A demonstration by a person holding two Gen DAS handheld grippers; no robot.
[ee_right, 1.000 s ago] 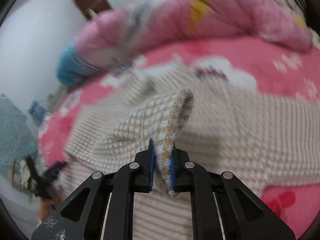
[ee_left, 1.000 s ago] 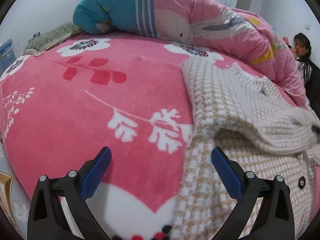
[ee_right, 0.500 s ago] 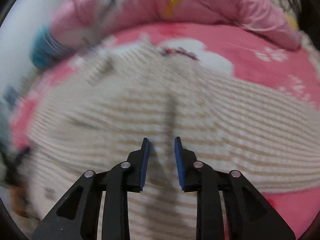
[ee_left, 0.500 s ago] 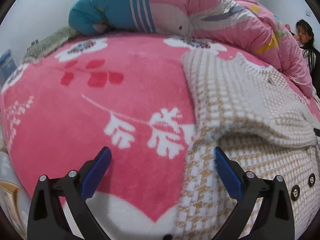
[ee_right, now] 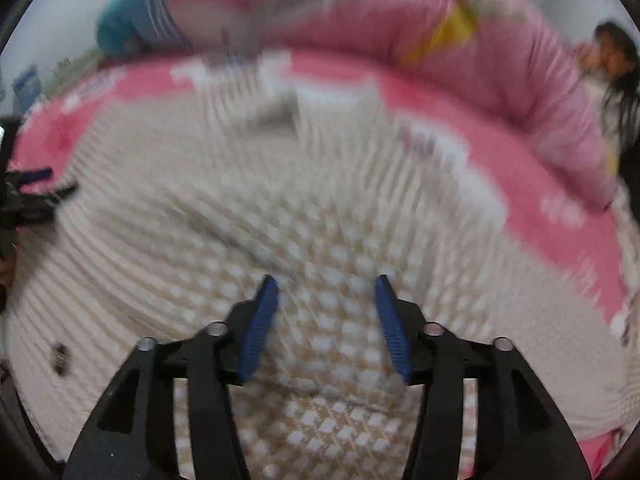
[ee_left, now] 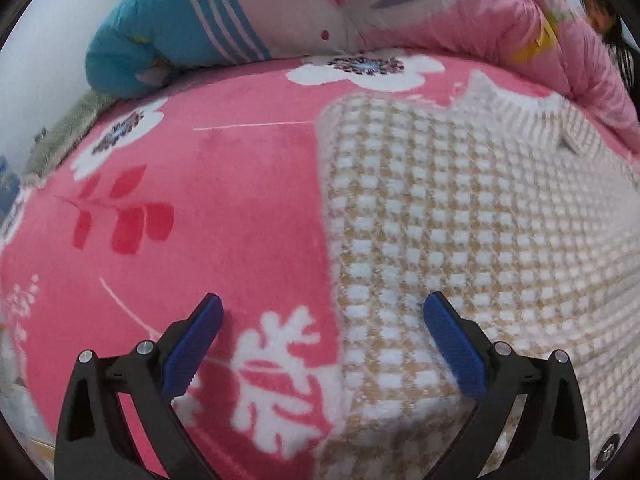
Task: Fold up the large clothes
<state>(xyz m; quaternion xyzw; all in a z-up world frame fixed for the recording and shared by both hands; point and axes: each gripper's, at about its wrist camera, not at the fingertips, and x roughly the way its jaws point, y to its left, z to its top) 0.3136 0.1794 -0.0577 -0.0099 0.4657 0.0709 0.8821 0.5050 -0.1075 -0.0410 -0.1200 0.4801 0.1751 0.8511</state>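
The knitted checked cardigan (ee_left: 460, 220) lies spread on the pink floral blanket of the bed (ee_left: 224, 208), its left edge running down the middle of the bed, collar toward the rolled quilt (ee_left: 360, 4). It looks thick, soft, floppy and fairly light; best pinched at a hem or edge. The left hand-held gripper (ee_left: 322, 314) stands wide, straddling that edge, empty. The right hand-held gripper (ee_right: 326, 292) is opening above the knit, nothing between its pads.

Pink floral blanket (ee_left: 208, 208) spread across the bed, rolled pink-and-teal quilt (ee_left: 320, 12) along its far edge, a person (ee_right: 612, 64) seated at right
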